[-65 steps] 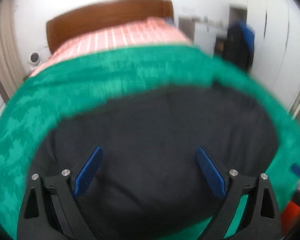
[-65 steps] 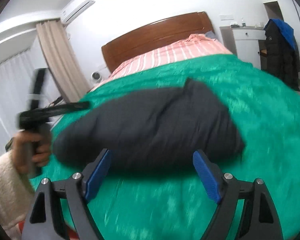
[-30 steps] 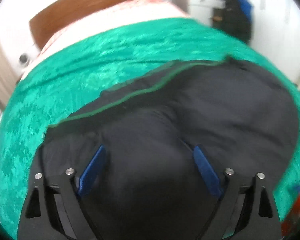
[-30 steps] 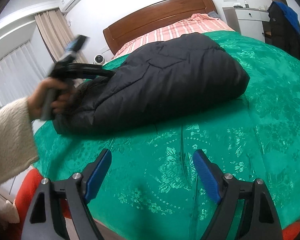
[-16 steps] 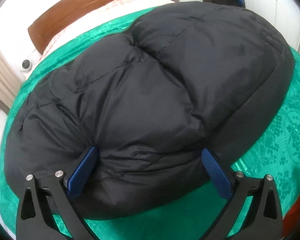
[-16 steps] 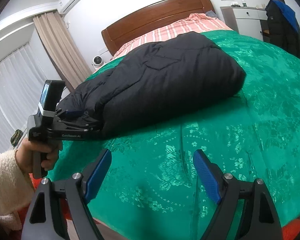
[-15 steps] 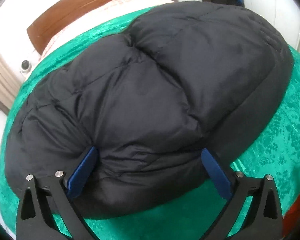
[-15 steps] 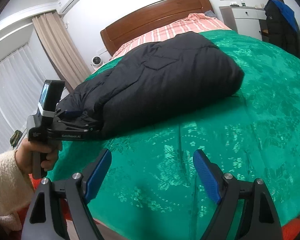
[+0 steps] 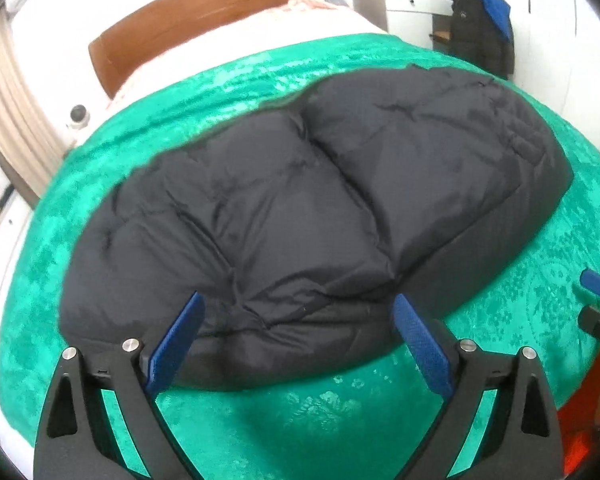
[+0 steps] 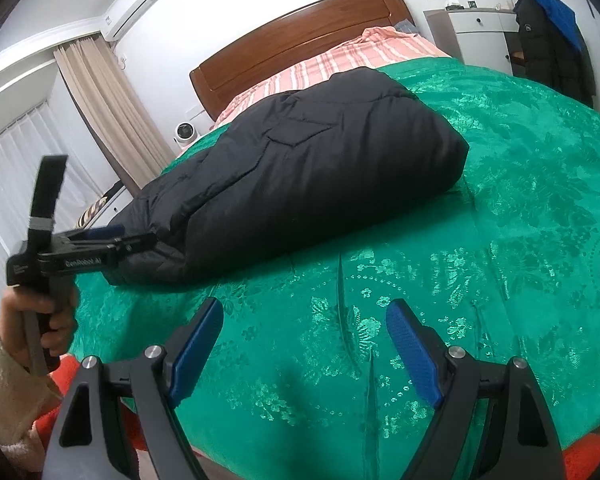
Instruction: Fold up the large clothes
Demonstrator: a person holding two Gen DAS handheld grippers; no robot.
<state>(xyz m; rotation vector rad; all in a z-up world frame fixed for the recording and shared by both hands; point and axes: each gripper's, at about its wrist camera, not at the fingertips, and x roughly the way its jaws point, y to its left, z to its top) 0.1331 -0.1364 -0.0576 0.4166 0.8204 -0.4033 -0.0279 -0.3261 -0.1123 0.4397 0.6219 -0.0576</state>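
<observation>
A black puffer jacket (image 9: pixel 320 208) lies folded into a thick bundle on the green bedspread (image 9: pixel 260 420); it also shows in the right wrist view (image 10: pixel 308 176). My left gripper (image 9: pixel 298 340) is open, its blue pads just at the bundle's near edge, holding nothing. In the right wrist view the left gripper (image 10: pixel 112 240) sits at the bundle's left end. My right gripper (image 10: pixel 304 344) is open and empty over bare bedspread (image 10: pixel 500 260), well short of the jacket. Its blue fingertip (image 9: pixel 598 284) shows at the right edge of the left wrist view.
A wooden headboard (image 10: pixel 300 40) and pink striped bedding (image 10: pixel 360 60) lie beyond the jacket. A white cabinet (image 10: pixel 476 28) with a dark coat (image 10: pixel 552 44) hanging stands at the right. Curtains (image 10: pixel 112 112) and a small white fan (image 10: pixel 186 132) are at the left.
The jacket has been laid over into a folded bundle. My left gripper has drawn back from it towards the near edge. The right gripper has barely moved.
</observation>
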